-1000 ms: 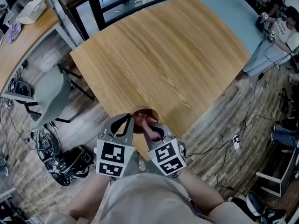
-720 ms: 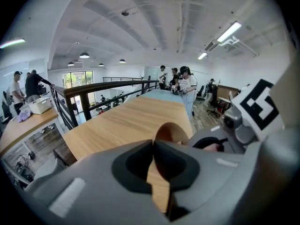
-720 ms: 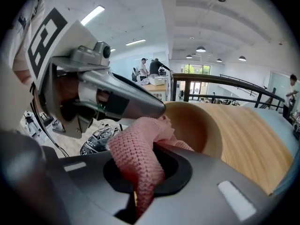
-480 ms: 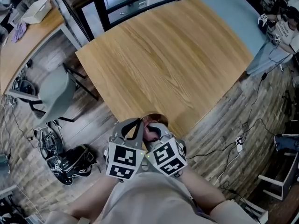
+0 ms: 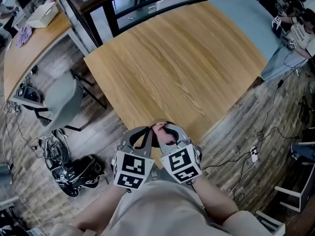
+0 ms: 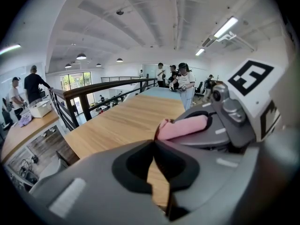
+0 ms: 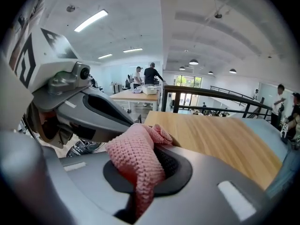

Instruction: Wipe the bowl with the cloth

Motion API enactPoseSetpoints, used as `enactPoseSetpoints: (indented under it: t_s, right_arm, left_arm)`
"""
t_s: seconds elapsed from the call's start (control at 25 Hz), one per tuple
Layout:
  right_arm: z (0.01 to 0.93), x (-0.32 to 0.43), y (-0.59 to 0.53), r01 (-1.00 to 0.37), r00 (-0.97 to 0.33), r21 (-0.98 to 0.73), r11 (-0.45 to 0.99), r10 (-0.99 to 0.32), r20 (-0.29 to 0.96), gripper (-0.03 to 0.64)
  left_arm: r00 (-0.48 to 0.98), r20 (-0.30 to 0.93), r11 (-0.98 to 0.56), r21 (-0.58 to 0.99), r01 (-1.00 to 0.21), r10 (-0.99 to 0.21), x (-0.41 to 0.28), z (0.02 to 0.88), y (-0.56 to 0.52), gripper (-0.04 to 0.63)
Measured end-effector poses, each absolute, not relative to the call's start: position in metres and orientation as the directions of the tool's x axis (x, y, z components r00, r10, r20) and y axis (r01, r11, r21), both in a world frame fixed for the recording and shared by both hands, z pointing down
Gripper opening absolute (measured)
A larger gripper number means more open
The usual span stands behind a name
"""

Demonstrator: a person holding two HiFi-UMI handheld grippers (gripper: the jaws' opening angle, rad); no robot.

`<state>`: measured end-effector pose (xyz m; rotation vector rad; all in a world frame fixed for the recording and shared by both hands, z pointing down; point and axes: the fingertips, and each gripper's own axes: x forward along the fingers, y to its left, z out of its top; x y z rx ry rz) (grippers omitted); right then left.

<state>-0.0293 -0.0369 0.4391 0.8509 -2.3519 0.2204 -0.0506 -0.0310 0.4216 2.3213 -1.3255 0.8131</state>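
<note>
Less of the bowl [image 5: 159, 124] shows than a second ago — the two gripper heads now cover most of it. It sits at the near edge of a pale wooden table [image 5: 182, 58], between the grippers; whether it rests there cannot be told. The left gripper [image 6: 153, 142] is clenched on its thin rim. The right gripper [image 7: 152, 142] is clamped on the pink knitted cloth [image 7: 136, 161], which bunches above the jaws and trails down through their gap — long axis along the jaws, bunched end toward the table. Around the table are a plank floor [image 5: 96, 132], a grey chair [image 5: 61, 100], a black railing [image 5: 113, 14] and ceiling strip lights [image 6: 227, 27]. The cubes [image 5: 132, 169] bear black-and-white square markers.
</note>
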Motion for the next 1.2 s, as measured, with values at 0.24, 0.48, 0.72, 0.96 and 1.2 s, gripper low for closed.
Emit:
enactPoseSetpoints:
  t_s: [0.24, 0.48, 0.72, 0.96, 1.2]
  right_arm:
    - [0.448, -0.004, -0.041, -0.653, -0.519, 0.117, 0.748, -0.555, 0.649, 0.025]
    - [0.459, 0.008, -0.029, -0.639, -0.49, 0.123, 0.76, -0.525, 0.696, 0.025]
    - [0.465, -0.007, -0.012, -0.585, -0.537, 0.049, 0.81, -0.432, 0.724, 0.023]
    - [0.461, -0.034, -0.003, -0.487, -0.6, 0.024, 0.873, -0.354, 0.717, 0.023]
    - [0.441, -0.043, -0.009, -0.504, -0.648, 0.007, 0.864, -0.383, 0.658, 0.023]
  left_arm:
    - [0.395, 0.607, -0.496, 0.001, -0.868, -0.69, -0.054, 0.412, -0.039, 0.009]
    - [0.415, 0.587, -0.487, 0.04, -0.873, -0.696, -0.051, 0.406, -0.052, 0.012]
    - [0.41, 0.586, -0.466, 0.061, -0.882, -0.699, -0.048, 0.406, -0.056, 0.017]
    - [0.416, 0.603, -0.48, 0.061, -0.875, -0.681, -0.038, 0.411, -0.051, 0.017]
    - [0.414, 0.616, -0.496, 0.044, -0.867, -0.67, -0.034, 0.41, -0.04, 0.013]
